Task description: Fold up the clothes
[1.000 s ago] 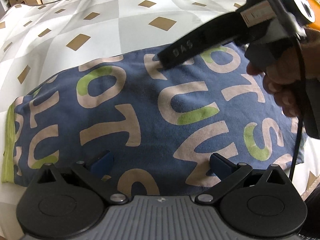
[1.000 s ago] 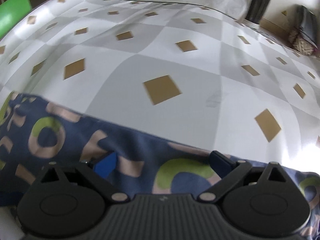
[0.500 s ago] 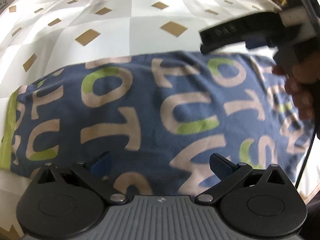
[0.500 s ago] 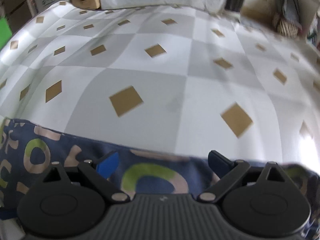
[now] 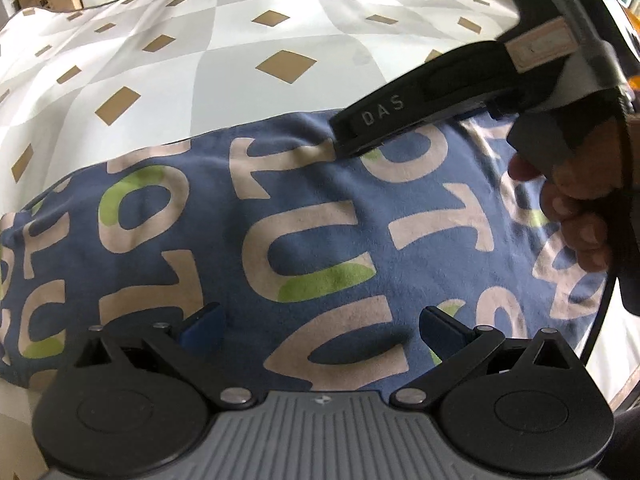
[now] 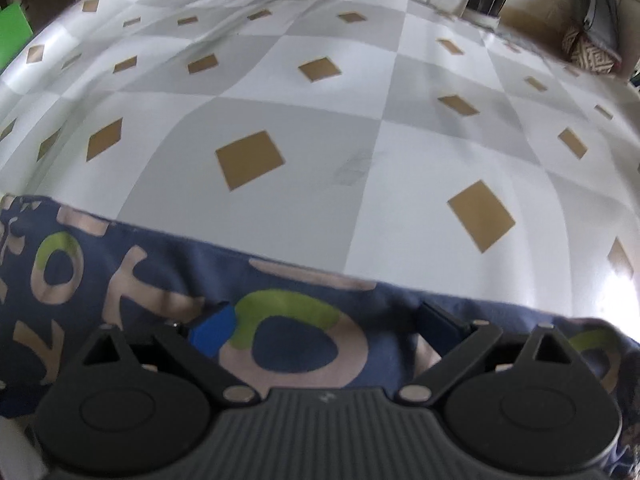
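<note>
Two parted grippers, left gripper and right gripper, hover seemingly just above the blue garment.

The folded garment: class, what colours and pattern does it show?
Garment: dark blue with large beige letters and lime-green accents; clearest in the left wrist view.

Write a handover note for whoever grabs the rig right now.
Left gripper: open, holding nothing, over the near part of the blue garment.
Right gripper: open, holding nothing, above the garment's far edge.
The garment lies flat in a rectangle on the checked sheet.
Done: it looks folded at least once and smoothed.
Left: probably one more fold; neither gripper has an edge pinched yet.
</note>
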Action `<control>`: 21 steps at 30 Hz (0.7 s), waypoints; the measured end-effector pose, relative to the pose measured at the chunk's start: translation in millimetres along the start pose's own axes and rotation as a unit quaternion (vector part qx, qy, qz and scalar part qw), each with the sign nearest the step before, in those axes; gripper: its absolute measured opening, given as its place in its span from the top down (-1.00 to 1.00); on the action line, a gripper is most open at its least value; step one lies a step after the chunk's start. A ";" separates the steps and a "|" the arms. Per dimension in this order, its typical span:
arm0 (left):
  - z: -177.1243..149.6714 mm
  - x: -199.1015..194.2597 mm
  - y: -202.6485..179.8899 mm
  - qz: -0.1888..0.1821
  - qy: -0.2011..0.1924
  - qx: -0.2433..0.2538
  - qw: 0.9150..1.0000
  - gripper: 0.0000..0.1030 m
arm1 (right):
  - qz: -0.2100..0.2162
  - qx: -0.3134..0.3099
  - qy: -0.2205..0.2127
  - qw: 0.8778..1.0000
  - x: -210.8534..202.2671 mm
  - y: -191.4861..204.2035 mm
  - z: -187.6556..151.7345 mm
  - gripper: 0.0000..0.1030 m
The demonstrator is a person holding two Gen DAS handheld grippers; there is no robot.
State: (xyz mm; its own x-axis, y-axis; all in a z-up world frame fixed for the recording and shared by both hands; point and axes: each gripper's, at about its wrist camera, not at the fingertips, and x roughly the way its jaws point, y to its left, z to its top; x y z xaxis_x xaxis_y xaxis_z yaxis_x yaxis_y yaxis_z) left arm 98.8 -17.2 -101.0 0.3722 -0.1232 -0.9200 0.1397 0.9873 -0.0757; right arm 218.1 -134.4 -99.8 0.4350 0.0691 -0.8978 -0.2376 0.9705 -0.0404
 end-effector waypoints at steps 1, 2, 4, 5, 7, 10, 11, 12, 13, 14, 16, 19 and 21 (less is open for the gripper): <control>-0.4 0.3 -0.5 0.001 0.000 0.003 1.000 -1.00 | -0.007 0.005 -0.002 1.000 0.4 -1.1 0.8 -0.90; -0.9 0.6 -0.8 0.002 0.001 0.005 1.000 -1.00 | -0.013 0.011 -0.004 1.000 0.9 -2.8 1.6 -0.90; -2.6 0.8 -2.0 0.004 0.002 0.012 1.000 -1.00 | -0.026 0.028 -0.007 0.999 1.7 -8.2 3.0 -0.90; -3.7 0.7 -3.2 0.007 0.002 0.017 1.000 -1.00 | -0.031 0.036 -0.009 0.999 2.2 -10.7 3.5 -0.90; -5.1 0.7 -3.6 0.008 0.003 0.019 1.000 -1.00 | -0.036 0.047 -0.010 0.998 2.9 -14.8 3.6 -0.91; -5.5 0.6 -2.2 0.007 0.004 0.015 1.000 -1.00 | -0.047 0.049 -0.013 0.998 3.0 -16.6 4.0 -0.91; -5.6 0.8 -2.3 0.008 0.005 0.015 1.000 -1.00 | -0.047 0.049 -0.012 0.998 2.9 -16.7 4.2 -0.91; -5.6 1.2 -2.6 0.009 0.006 0.015 1.000 -1.00 | -0.045 0.049 -0.011 0.998 2.5 -16.9 4.5 -0.90; -5.3 1.5 -2.9 0.011 0.006 0.014 1.000 -1.00 | -0.040 0.051 -0.008 0.998 1.7 -17.7 5.0 -0.87; -5.0 1.8 -3.2 0.012 0.007 0.013 1.000 -1.00 | -0.035 0.052 -0.007 0.998 0.5 -18.7 5.5 -0.87; -3.2 2.2 -2.9 0.013 0.008 0.007 1.000 -1.00 | -0.022 0.050 -0.009 0.998 -4.7 -21.9 6.4 -0.87; 0.3 2.4 -4.2 0.009 0.005 0.003 1.000 -1.00 | -0.015 0.041 -0.014 0.999 -14.7 -32.2 4.9 -0.87; 2.0 0.3 -9.3 0.002 0.000 0.005 1.000 -1.00 | -0.016 0.037 -0.012 0.999 -20.0 -41.3 2.6 -0.87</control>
State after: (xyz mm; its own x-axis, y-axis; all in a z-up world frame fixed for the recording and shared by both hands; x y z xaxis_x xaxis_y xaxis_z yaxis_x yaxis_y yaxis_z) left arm 99.5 -26.6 -99.8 0.3724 -0.1200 -0.9203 0.1485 0.9865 -0.0686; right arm 221.5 -175.3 -79.1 0.4628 0.0435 -0.8854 -0.1584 0.9868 -0.0343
